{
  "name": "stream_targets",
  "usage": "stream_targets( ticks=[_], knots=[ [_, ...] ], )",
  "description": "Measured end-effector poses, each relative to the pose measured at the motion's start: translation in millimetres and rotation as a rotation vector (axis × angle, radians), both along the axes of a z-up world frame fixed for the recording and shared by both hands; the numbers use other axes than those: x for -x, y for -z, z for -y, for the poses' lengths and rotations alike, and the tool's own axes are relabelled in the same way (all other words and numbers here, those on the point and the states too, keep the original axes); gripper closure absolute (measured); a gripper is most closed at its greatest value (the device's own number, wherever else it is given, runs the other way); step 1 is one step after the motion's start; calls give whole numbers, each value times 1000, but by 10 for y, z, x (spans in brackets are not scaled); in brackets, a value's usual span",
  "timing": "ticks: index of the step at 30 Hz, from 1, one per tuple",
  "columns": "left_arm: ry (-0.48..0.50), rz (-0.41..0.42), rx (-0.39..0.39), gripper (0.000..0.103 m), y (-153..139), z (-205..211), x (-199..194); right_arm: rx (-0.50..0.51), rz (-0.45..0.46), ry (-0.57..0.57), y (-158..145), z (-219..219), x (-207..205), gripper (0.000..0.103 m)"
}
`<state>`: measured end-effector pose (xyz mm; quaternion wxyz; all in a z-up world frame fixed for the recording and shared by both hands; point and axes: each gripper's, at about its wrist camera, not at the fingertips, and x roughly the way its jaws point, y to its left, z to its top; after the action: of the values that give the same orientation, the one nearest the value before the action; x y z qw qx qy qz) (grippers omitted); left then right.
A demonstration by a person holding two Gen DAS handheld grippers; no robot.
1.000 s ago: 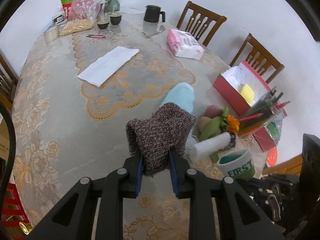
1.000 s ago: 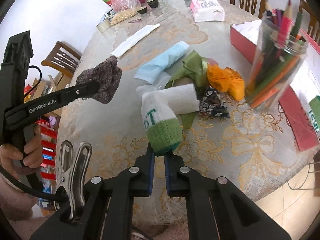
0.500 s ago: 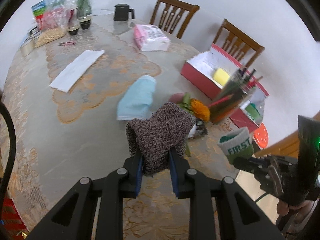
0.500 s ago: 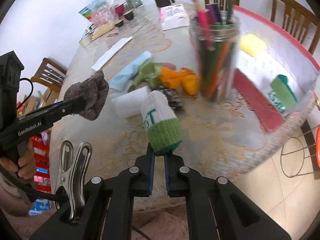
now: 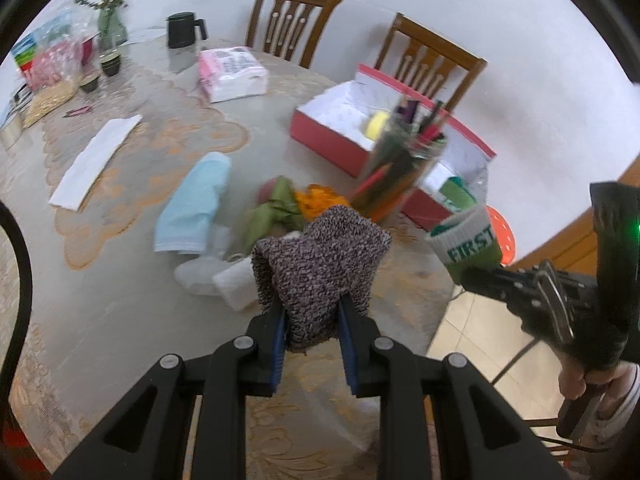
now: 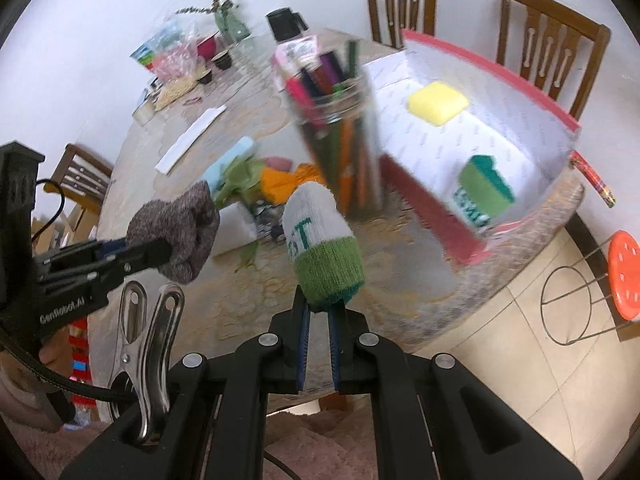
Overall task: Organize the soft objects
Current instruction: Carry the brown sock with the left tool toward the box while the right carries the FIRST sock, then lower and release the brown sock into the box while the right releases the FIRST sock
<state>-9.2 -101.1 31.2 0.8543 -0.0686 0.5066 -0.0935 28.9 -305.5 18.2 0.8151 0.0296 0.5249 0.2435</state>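
Speckled brown knit sock [image 5: 320, 268], bunched and folded, pinched by left tongs [image 5: 313, 322]

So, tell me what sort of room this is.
Probably a home dining room: a table under a floral lace-pattern cloth, wooden dining chairs against a plain wall, and household clutter such as a dark kettle and small cups.
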Motion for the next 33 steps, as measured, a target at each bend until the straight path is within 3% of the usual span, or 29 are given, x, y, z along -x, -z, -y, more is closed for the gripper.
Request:
stream_targets(
  ticks=[17, 33],
  knots=[
    [177, 79, -12, 79, -285, 1150, -421, 29, 66, 58, -267, 776, -536, 93],
    [80, 82, -32, 78, -201, 1749, -1035, 41, 82, -71, -247, 1058, -1330, 93]
  ],
)
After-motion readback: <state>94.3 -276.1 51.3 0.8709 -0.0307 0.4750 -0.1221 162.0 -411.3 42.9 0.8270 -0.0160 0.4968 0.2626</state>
